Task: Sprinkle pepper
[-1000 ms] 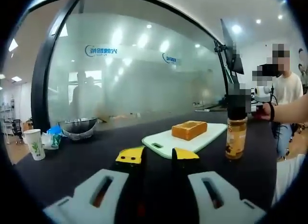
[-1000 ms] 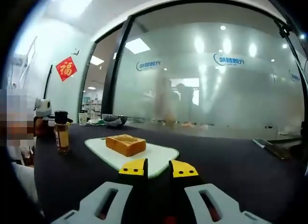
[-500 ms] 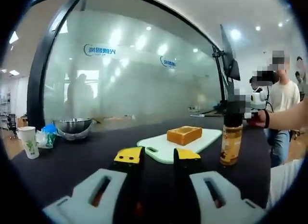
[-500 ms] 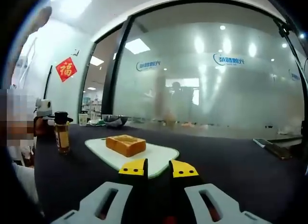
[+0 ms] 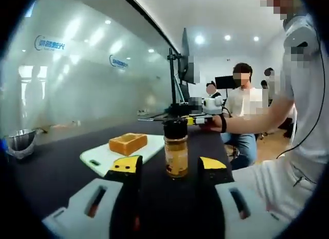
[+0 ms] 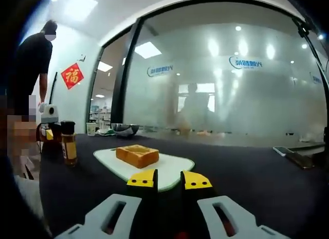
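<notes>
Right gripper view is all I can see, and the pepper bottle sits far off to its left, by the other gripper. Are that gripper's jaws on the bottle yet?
Observer: Not yet. In the left gripper view the left gripper is open. The pepper bottle stands upright in the gap just beyond its yellow tips, and I see no contact.
Operator: Is the cap on?
Observer: Yes, a black cap is on top of the bottle.
Operator: Anything behind the bottle?
Observer: A monitor on a stand rises behind it at the far side of the table.
</notes>
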